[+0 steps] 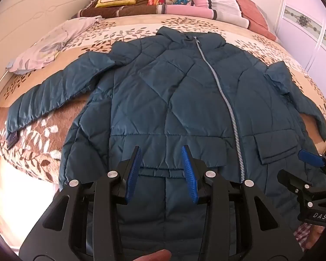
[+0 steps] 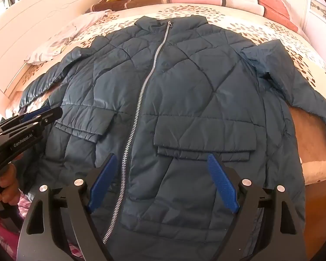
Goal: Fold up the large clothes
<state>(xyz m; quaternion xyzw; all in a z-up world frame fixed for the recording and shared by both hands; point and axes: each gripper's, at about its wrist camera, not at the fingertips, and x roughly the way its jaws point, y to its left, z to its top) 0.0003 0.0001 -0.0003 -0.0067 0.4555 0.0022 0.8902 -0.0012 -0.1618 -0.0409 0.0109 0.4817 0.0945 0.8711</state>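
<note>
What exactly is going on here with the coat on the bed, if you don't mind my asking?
A person holds a gripper in each hand above a teal quilted jacket spread front-up and zipped on a leaf-patterned bed. The left gripper and right gripper both hover open over its lower half, gripping nothing. No fold shows yet.

I can't see the jacket's (image 1: 167, 100) hem; my left gripper (image 1: 162, 174) body hides it, and the frame cuts it off.

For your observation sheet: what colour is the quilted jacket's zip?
Silver-grey zip, clearest in the left wrist view.
</note>
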